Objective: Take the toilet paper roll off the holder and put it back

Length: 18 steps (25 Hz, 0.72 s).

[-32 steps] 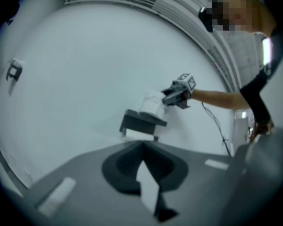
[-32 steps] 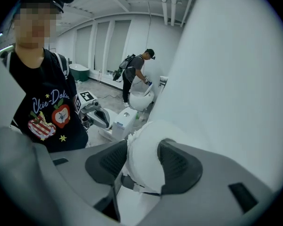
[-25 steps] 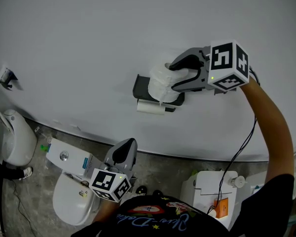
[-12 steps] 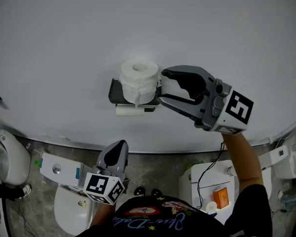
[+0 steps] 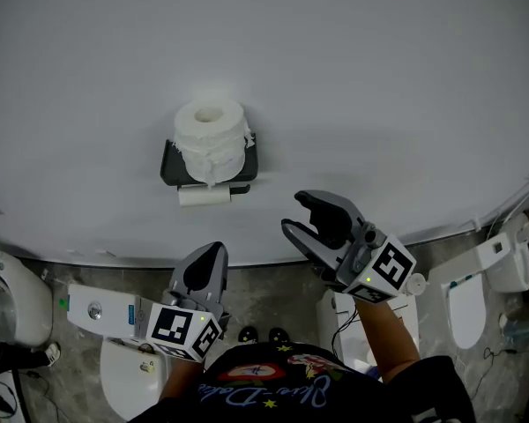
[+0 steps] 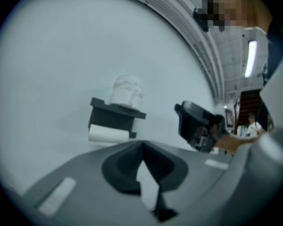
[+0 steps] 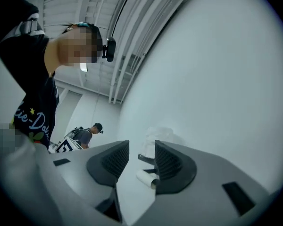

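The white toilet paper roll (image 5: 210, 135) stands upright on top of the dark wall holder (image 5: 169, 171), and a smaller white roll (image 5: 203, 196) lies crosswise under the holder. My right gripper (image 5: 305, 221) hangs well below and to the right of the holder; its jaws are apart and closing, with nothing between them. In the right gripper view (image 7: 141, 158) the standing roll (image 7: 158, 133) and the small roll (image 7: 145, 178) show far off through the gap. My left gripper (image 5: 208, 265) stays low with its jaws shut and empty. In the left gripper view the roll (image 6: 126, 90) sits on the holder (image 6: 114, 113).
A plain white wall fills most of the view. Below it on the grey floor stand a toilet with a white cistern (image 5: 106, 311), a white unit (image 5: 335, 315) and another toilet (image 5: 467, 311) at right. A person (image 7: 87, 134) stands far behind me.
My right gripper let go of the roll on the holder and drew back down and to the right, away from the wall. The roll stays standing on the holder. The left gripper barely moved.
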### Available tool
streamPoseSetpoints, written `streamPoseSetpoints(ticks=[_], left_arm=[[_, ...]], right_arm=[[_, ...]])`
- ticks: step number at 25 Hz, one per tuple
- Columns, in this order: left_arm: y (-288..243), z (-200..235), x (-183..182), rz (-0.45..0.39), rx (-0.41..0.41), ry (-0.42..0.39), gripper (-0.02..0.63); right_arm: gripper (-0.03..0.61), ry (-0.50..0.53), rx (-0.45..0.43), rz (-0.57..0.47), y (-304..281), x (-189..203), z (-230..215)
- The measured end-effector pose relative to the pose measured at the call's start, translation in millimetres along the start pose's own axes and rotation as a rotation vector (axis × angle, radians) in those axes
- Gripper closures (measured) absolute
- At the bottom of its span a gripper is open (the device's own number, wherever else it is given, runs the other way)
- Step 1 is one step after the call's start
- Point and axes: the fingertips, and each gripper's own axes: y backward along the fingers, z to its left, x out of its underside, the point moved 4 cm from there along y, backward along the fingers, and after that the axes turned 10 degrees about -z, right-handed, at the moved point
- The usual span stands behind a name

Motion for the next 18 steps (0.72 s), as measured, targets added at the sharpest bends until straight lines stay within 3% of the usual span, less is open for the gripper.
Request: streamPoseSetpoints(ticks=[4, 7, 11, 18], left_arm=[[-1, -2, 1, 0.008, -0.003, -0.007, 0.615], [1, 0, 4, 0.013, -0.018, -0.003, 0.615], [2, 1, 5, 0.019, -0.026, -0.009, 0.615], [4, 1, 6, 0.019, -0.033, -0.004, 0.615]], right_arm=[[0.501, -0.093, 0.086, -0.011, 27, 27, 8], [0.556, -0.121, 0.141, 0.037, 44, 47, 9], [0.563, -0.162, 0.193, 0.074, 54, 60, 8], [0.563, -0.180, 0.173, 0.088, 54, 65, 14]])
